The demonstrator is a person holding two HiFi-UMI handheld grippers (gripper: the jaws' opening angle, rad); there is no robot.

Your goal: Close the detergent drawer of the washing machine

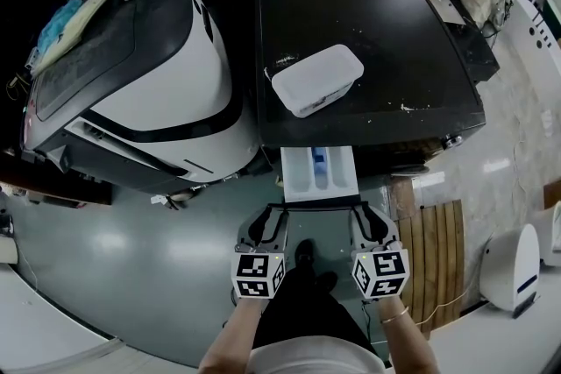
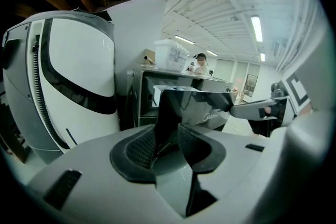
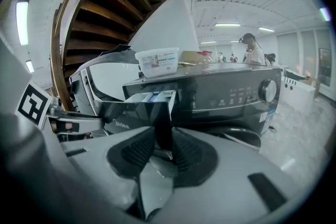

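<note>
**Head view:** The white-and-blue detergent drawer [image 1: 320,171] stands pulled well out of the front of the black front-loading washing machine [image 1: 368,74]. Its compartments are open to the camera above. The left gripper [image 1: 270,216] and the right gripper [image 1: 366,216] sit at its two front corners. That two-ended hold should let a push go in square rather than skewed. A white rectangular plastic tub [image 1: 317,79] rests on the machine's top, well back from the drawer. Only this view takes in both grippers and the compartments from above.

**Left gripper view:** The fingers [image 2: 137,150] are clamped on the left end of the drawer's glossy black front panel [image 2: 194,105]. Its edge fills the gap between the pads, a grip the overhead camera cannot settle.

**Right gripper view:** This gripper's fingers [image 3: 137,152] are likewise closed on the panel's right end. This view alone shows the machine's control face with its round silver dial [image 3: 268,91]. It also shows how far the drawer juts from its slot; the closing push looks not yet begun.
</note>
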